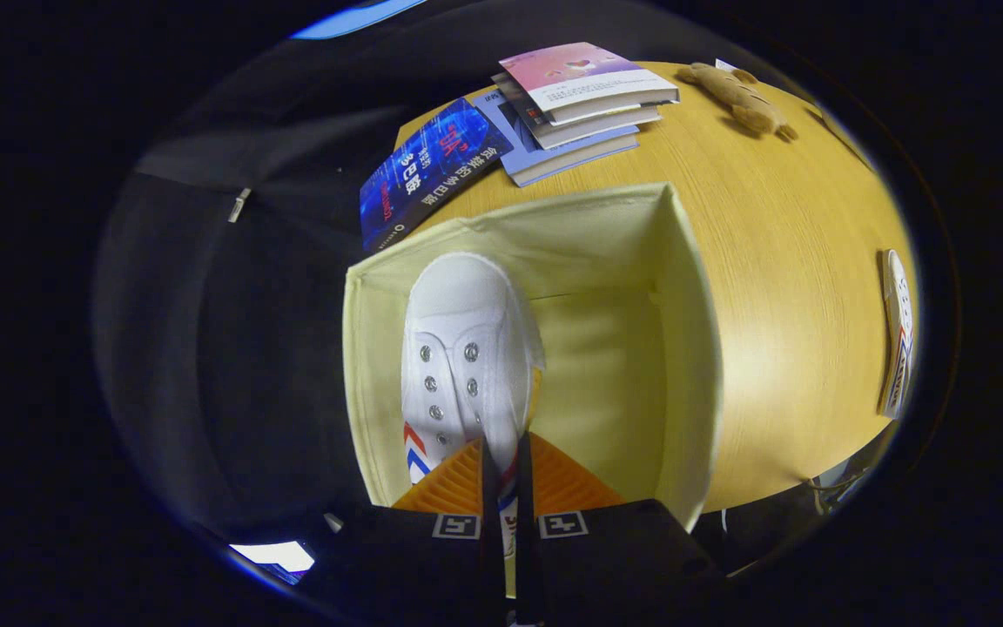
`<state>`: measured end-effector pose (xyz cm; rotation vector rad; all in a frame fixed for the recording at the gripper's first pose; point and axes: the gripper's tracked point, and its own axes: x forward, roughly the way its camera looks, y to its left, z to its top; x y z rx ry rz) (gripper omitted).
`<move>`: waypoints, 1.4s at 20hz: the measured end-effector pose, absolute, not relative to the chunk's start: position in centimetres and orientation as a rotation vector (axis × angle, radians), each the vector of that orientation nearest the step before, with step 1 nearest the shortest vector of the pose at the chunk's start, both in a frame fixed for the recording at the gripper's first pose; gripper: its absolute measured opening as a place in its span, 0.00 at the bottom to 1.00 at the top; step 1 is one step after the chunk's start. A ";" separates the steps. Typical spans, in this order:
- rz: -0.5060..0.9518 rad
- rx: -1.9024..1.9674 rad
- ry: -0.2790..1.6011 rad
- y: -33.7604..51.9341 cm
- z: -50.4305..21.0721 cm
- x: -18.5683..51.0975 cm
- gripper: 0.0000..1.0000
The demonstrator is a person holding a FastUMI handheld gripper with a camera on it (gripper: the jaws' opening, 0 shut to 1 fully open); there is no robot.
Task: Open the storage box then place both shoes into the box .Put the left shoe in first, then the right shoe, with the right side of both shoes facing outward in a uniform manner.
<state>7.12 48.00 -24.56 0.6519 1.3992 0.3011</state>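
My gripper (501, 466) is shut on a white canvas shoe (465, 357), with both fingers pinching its side wall near the heel. The shoe has metal eyelets and red and blue stripes. It hangs toe-first inside the open cream fabric storage box (684, 348), close to the box's left wall. The box stands on a yellow wooden table (780, 287) with its inside otherwise bare. The second white shoe (897, 335) lies on the table far to the right of the box, seen side-on.
Beyond the box lie a dark blue book (427, 170) and a stack of books (575, 100). A brown plush toy (741, 96) rests at the table's far right. Left of the box the table ends and dark cloth hangs.
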 end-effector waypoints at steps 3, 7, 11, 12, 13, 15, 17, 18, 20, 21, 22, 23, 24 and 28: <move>0.285 0.606 1.399 50.0 -26.6 7.5 0.09; 0.227 0.546 1.382 50.4 -28.9 8.4 0.10; 0.256 0.560 1.409 50.9 -28.3 8.4 0.09; 0.272 0.570 1.419 50.9 -27.9 8.2 0.09; 0.282 0.574 1.435 50.9 -27.7 7.8 0.09; 0.282 0.572 1.466 50.6 -28.1 7.2 0.09; 0.294 0.566 1.497 50.8 -28.7 6.3 0.09; 0.308 0.548 1.512 50.9 -29.0 5.8 0.09; 0.327 0.550 1.484 51.2 -28.8 6.2 0.13; 0.363 0.595 1.464 52.0 -27.8 6.5 0.17; 0.359 0.577 1.459 51.5 -27.6 6.5 0.26; 0.378 0.599 1.444 51.6 -26.9 6.8 0.35; 0.400 0.614 1.433 51.5 -26.3 7.0 0.44; 0.448 0.670 1.366 49.8 -23.4 7.2 0.83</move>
